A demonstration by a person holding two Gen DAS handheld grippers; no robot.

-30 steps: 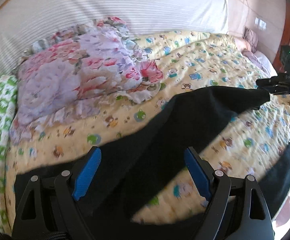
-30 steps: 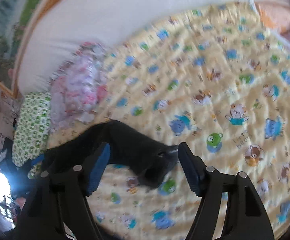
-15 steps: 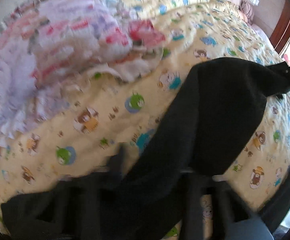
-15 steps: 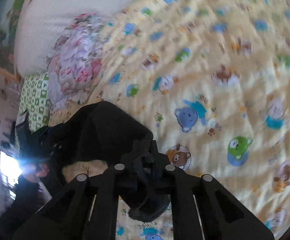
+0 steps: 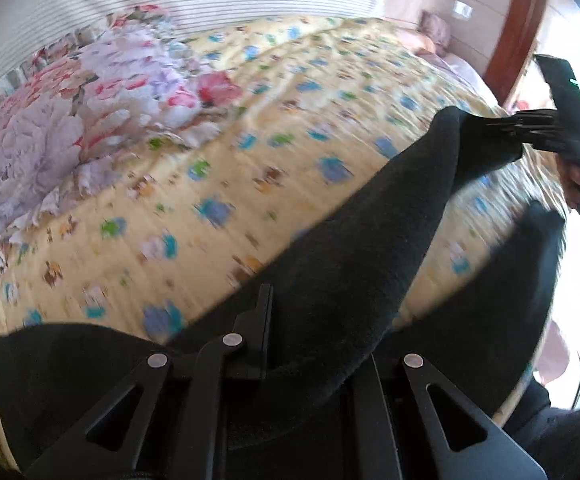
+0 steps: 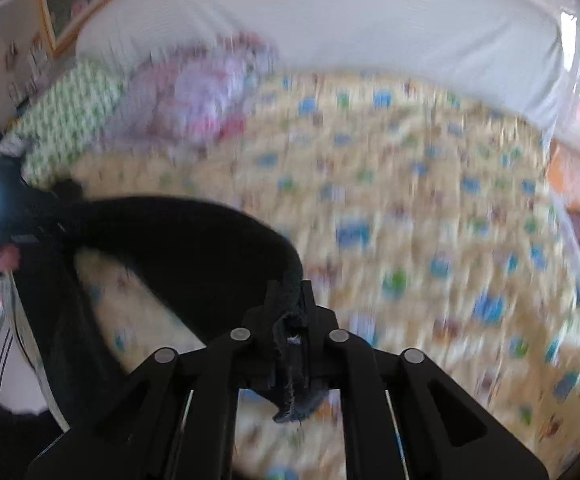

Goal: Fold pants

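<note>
Both hand-held grippers (image 5: pixel 290 320) (image 6: pixel 290 312) clamp pants (image 5: pixel 369 248) btwn fingers.

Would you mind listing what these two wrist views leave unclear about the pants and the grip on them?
- Left wrist: the left gripper has its tips buried under the black pants.
- Left wrist: the waistband is cut off by the lower edge.
- Right wrist: motion blur smears the bedspread; the right gripper pinches cloth, which part unclear.
</note>
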